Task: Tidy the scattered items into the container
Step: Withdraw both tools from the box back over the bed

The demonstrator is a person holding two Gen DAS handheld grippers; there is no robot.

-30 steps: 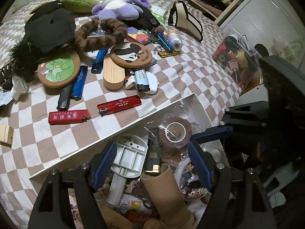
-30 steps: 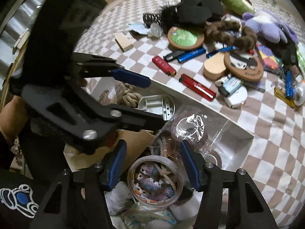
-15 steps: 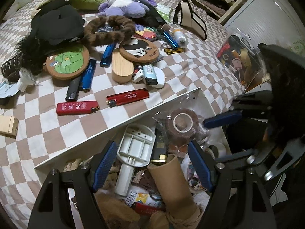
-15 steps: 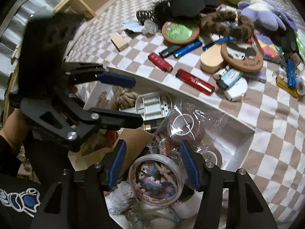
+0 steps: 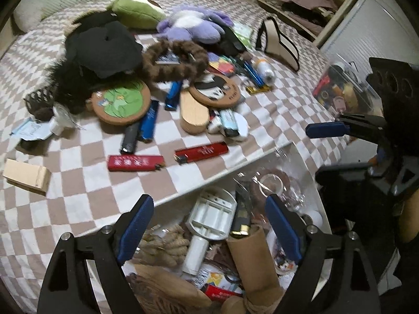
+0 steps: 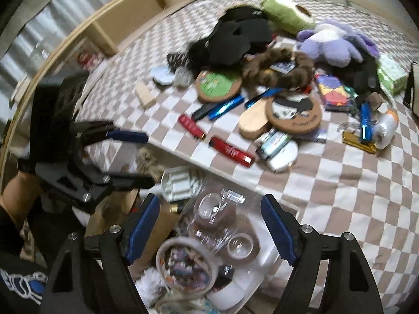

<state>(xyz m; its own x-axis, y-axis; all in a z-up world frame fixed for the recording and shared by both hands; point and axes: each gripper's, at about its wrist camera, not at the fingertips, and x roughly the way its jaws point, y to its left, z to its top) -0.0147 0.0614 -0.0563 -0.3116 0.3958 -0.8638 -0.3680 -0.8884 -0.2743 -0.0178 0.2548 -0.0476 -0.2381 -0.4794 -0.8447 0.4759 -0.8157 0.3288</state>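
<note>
Holding tape rolls, a cardboard tube (image 5: 252, 259), rope and a white plastic tray (image 5: 212, 216), the white container (image 5: 222, 174) sits under both grippers. Left gripper (image 5: 209, 225) and right gripper (image 6: 209, 225) have just been opening, empty. Two red lighters (image 5: 201, 152) lie beyond the rim on the checkered bedspread (image 5: 78, 196).

Both tongs are black frames with open triangular cut-outs, silver screws at the joints and blue ribbed pads on the fingers: left tongs (image 5: 209, 225), right tongs (image 6: 209, 225). The person's sleeve (image 6: 18, 285) is black with a blue-and-white print.
</note>
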